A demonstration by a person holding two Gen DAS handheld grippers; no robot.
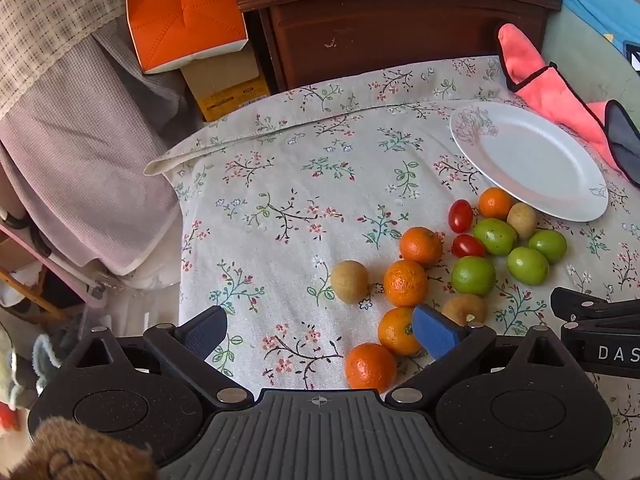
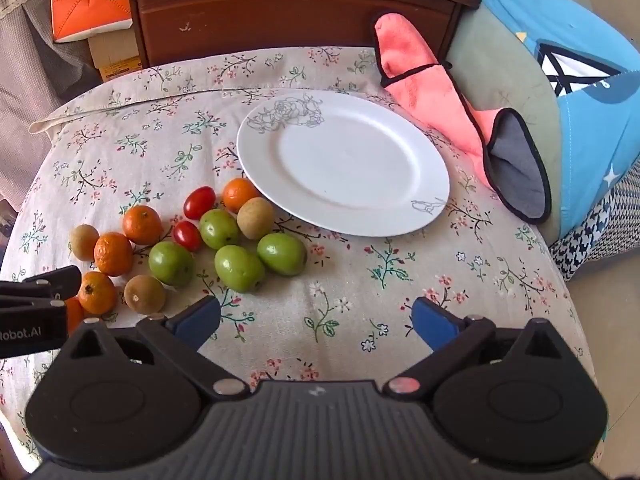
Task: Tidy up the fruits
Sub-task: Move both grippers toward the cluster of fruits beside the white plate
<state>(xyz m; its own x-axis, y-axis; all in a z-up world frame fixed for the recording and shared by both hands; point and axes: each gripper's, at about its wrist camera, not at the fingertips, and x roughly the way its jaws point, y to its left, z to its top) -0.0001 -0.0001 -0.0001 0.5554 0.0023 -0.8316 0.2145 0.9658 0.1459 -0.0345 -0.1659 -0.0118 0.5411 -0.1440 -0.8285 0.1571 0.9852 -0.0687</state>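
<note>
A pile of loose fruit lies on the floral cloth: several oranges (image 1: 405,282), several green fruits (image 2: 239,268), two red cherry tomatoes (image 2: 199,202) and three tan round fruits (image 1: 349,281). A white plate (image 2: 344,162) with nothing on it lies just beyond the pile, also seen in the left wrist view as the plate (image 1: 532,160). My left gripper (image 1: 320,330) is open above the cloth, its right pad over the nearest oranges. My right gripper (image 2: 316,322) is open over bare cloth, to the right of the fruit. Neither holds anything.
A pink cloth with black trim (image 2: 432,92) lies beyond the plate at the right. A dark wooden cabinet (image 2: 288,8) stands behind the table, an orange box (image 1: 180,12) to its left. A blue cushion (image 2: 580,80) sits at the right edge. The table's left edge (image 1: 180,240) drops off.
</note>
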